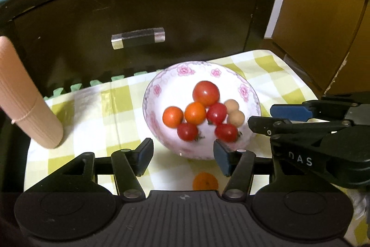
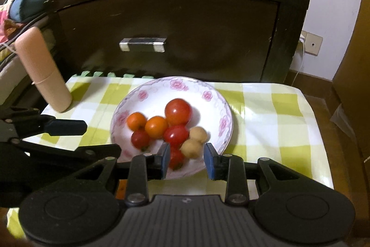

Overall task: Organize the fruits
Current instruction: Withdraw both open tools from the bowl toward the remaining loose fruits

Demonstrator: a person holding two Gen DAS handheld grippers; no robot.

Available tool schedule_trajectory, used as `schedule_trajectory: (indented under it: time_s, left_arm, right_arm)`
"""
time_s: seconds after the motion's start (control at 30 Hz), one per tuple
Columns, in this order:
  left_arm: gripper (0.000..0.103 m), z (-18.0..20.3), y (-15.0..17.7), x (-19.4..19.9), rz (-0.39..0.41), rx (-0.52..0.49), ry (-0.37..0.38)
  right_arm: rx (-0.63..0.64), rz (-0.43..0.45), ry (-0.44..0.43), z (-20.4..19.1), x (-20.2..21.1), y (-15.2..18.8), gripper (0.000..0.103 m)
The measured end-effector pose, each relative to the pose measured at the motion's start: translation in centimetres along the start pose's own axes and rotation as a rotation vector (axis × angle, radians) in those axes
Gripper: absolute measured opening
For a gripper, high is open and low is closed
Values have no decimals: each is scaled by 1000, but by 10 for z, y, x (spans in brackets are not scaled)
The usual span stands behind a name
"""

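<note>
A white bowl with pink flowers [image 1: 159, 89] [image 2: 178, 82] stands on the green-checked cloth. It holds a large tomato [image 1: 205, 93] [image 2: 178, 111], small red tomatoes [image 1: 217, 113], two orange fruits [image 1: 195, 112] [image 2: 156, 127] and two tan longans [image 1: 235, 118] [image 2: 197, 134]. Another orange fruit [image 1: 205, 181] lies on the cloth in front of the bowl. My left gripper [image 1: 183, 157] [image 2: 101, 138] hangs open over the bowl's near rim with nothing between its pads. My right gripper [image 2: 187, 161] [image 1: 261, 116] hovers over the bowl's near right side, pads slightly apart and empty.
A pink ribbed cylinder [image 1: 27, 96] [image 2: 44, 71] leans at the cloth's left edge. A dark cabinet with a drawer handle [image 1: 138, 37] rises right behind the table. Brown furniture [image 1: 323, 15] stands to the right. Bare checked cloth [image 2: 277, 108] lies right of the bowl.
</note>
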State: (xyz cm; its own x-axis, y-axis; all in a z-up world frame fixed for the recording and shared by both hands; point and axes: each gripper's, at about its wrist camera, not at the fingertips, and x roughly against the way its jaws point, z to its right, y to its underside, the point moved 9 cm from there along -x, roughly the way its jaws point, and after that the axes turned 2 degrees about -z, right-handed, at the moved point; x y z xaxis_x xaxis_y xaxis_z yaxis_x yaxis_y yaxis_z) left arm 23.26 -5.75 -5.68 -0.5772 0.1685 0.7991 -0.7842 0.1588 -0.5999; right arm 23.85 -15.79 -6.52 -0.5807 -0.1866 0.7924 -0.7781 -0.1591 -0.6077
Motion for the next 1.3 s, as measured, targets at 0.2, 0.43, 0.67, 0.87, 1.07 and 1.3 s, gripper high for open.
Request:
schedule_trajectory:
  time_s: [0.2,0.43,0.67,0.87,1.07,1.3]
  left_arm:
    - [67,4,30,2,-47,-6,8]
    - [66,14,61,-10,-106,-36,16]
    - [50,15,74,-24,-124,-54,-8]
    - [48,12,78,-33,-129,-41,-9]
    - [34,11,79,-30,-120,-41,-9]
    - [34,5,85,-22,-144,-57,-10]
  right_arm:
    - [-11,-21,11,0,11,15,30]
    - [-3,-52,-8,-7,15,35,30]
    - [14,-83,-36,-15,10,48,30]
    - [1,-99,-53,-15,4,49,30]
    - [-18,-122,-69,-16,-6,50,31]
    - [-21,-135,-95,-25,-12,50,31]
